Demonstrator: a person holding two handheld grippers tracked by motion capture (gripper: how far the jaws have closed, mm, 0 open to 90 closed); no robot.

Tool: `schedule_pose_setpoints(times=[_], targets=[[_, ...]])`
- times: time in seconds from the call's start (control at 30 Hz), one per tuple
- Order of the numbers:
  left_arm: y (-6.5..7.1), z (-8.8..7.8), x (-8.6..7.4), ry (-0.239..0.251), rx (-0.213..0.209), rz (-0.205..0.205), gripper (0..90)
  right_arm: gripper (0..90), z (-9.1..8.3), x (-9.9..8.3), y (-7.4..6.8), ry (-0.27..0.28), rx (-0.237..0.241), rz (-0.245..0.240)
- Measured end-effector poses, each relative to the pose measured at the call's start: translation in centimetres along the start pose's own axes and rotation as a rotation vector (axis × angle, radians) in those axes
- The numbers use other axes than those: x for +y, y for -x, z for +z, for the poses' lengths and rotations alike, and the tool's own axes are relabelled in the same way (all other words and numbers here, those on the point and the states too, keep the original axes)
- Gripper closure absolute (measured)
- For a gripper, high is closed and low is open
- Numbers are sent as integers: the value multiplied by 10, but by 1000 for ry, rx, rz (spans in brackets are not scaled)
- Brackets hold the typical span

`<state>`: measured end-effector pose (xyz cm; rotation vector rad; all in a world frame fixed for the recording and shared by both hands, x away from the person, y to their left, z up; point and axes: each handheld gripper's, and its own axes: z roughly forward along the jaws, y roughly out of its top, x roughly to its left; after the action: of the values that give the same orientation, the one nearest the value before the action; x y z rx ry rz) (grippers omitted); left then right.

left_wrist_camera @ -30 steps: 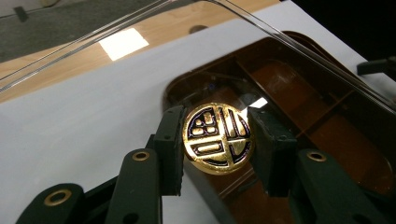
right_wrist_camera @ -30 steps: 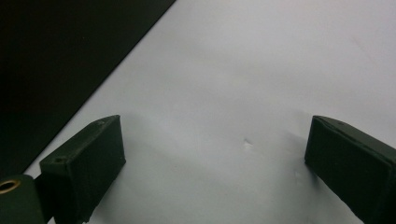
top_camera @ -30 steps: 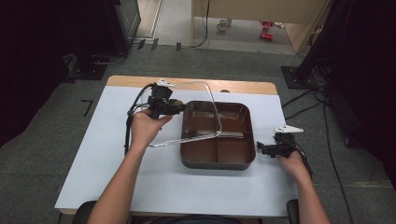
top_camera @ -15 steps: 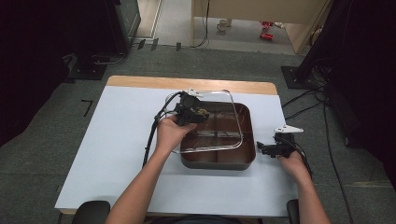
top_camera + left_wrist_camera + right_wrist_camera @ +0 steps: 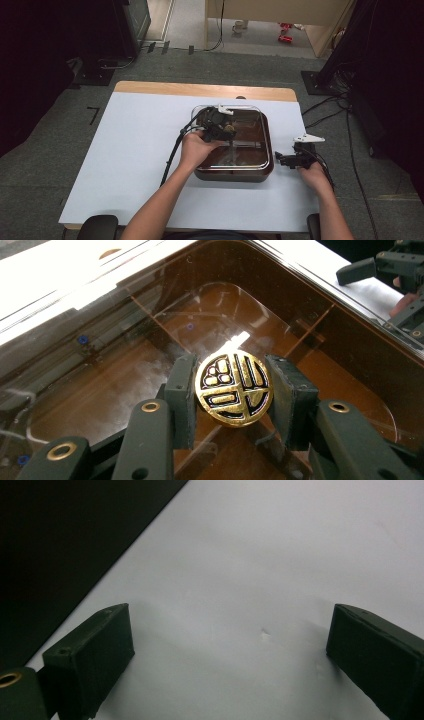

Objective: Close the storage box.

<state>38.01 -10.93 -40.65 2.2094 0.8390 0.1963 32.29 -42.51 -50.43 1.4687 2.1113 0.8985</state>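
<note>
A dark brown tray (image 5: pixel 235 176) with inner dividers sits at the table's middle right. A clear lid (image 5: pixel 247 150) lies level over it, covering nearly all of the tray. My left gripper (image 5: pixel 228 134) reaches over the tray from its left side. In the left gripper view my left gripper (image 5: pixel 232 387) is shut on the lid's round gold-and-black knob (image 5: pixel 234 402), both pads pressing its rim, with the lid (image 5: pixel 100 365) and the tray's wall (image 5: pixel 360 340) below. My right gripper (image 5: pixel 281 159) rests on the table just right of the tray. Its jaws stand wide and open (image 5: pixel 230 645) over bare white surface.
The white table sheet (image 5: pixel 135 160) has free room left of and in front of the tray. A wooden strip (image 5: pixel 200 90) runs along the far edge. Black stands and cables (image 5: pixel 320 80) sit on the floor beyond. The other gripper (image 5: pixel 390 270) shows at the left gripper view's top right.
My left gripper carried the clear lid from the tray's left-rear side rightward and down until it lies over the tray. The right hand stayed put.
</note>
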Motion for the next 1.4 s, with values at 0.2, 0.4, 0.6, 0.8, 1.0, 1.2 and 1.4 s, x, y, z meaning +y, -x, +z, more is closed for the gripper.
schedule_pose_setpoints(times=[0.2, 0.4, 0.6, 0.8, 1.0, 1.2, 1.4], targets=[[6, 13, 0, -9, -6, 16, 594, 44, 0, 0, 0, -1, 0, -2], [8, 15, -2, -7, -8, 28, 593, 43, 0, 0, 0, -1, 0, -2], [6, 15, -2, -14, -13, 17, 592, 43, 0, 0, 0, -1, 0, -2], [4, 15, -3, -13, -29, 16, 586, 43, 0, 0, 0, -1, 0, -2], [4, 11, -3, 22, -23, 40, 509, 43, 0, 0, 0, -1, -1, -2], [6, 6, -2, 41, -10, 62, 403, 43, 0, 0, 0, 0, -1, -3], [5, -5, -3, 34, -17, 83, 306, 43, 0, 0, 0, 2, -1, -1]])
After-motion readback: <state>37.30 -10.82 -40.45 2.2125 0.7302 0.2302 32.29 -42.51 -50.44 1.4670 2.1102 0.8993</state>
